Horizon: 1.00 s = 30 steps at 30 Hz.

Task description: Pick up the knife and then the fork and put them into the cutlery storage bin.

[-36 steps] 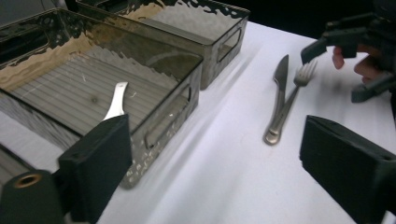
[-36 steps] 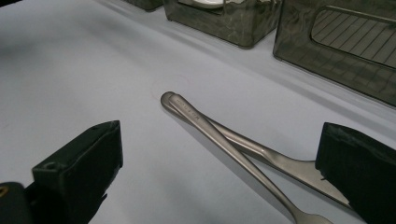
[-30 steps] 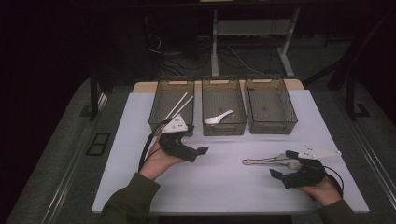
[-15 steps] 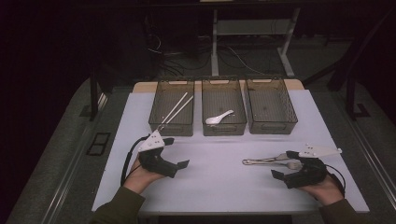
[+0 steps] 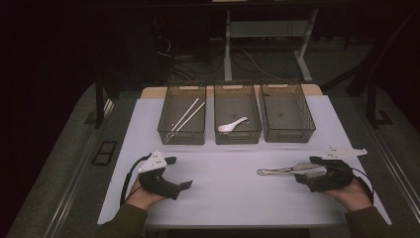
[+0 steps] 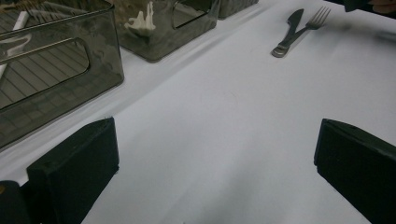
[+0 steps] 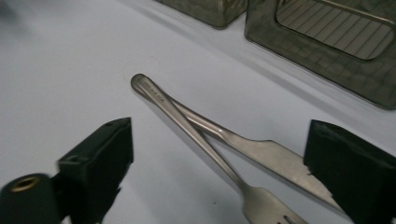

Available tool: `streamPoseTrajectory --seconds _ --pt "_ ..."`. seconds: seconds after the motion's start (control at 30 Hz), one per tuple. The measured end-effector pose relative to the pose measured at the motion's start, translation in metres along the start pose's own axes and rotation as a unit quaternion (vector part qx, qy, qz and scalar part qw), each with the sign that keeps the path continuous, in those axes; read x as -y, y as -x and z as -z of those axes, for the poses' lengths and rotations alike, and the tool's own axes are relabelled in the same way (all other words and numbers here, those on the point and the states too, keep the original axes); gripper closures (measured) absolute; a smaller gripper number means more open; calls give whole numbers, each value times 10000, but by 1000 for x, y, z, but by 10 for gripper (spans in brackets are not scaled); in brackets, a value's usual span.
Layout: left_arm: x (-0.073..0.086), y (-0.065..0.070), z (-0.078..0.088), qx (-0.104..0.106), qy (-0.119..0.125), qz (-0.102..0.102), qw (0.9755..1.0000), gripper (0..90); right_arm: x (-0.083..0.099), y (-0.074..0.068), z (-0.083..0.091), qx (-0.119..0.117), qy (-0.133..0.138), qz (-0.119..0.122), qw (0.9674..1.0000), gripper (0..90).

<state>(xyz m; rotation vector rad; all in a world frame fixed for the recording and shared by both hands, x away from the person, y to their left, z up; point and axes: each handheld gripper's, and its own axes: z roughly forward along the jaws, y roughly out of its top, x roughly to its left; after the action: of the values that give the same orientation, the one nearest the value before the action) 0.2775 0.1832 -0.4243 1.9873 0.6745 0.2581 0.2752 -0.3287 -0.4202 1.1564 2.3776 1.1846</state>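
Right gripper (image 7: 219,182) fingers stand apart and have just been closing; fork (image 7: 201,144) and knife (image 7: 261,154) lie crossed on the desk (image 5: 223,198) between them, unclamped. Left gripper (image 6: 215,172) fingers apart, nothing between.

Left gripper (image 5: 174,173) pulled back from the left bin (image 5: 182,120) (jaws empty); right gripper (image 5: 303,174) jaws closing around fork (image 7: 210,158) and knife (image 7: 275,161).

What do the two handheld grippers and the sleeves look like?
Both the left gripper and right gripper are black, blocky bodies with square black jaws, each topped by a grey three-cornered plate and trailing a black cable. The sleeves are dark olive.
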Motion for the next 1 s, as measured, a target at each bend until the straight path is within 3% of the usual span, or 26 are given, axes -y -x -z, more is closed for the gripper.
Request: streamPoseTrajectory --seconds 0.3,0.5,0.6,0.8,1.0 --pt "0 0 -3 39 -67 -33 10000 0 -5 18 -3 5 -162 -26 9999 333" --pt "0 1 -4 80 -72 -24 9999 0 -7 25 -10 -63 -341 -18 9994 527" --pt "0 1 -4 100 -87 -15 9999 0 -9 27 -10 -12 -438 58 9990 638" --pt "0 1 -4 129 -88 -3 9999 0 -6 39 -7 95 -726 -11 9973 873" --pt "0 1 -4 133 -81 -9 9999 0 0 48 -3 220 -1015 -64 9946 896"
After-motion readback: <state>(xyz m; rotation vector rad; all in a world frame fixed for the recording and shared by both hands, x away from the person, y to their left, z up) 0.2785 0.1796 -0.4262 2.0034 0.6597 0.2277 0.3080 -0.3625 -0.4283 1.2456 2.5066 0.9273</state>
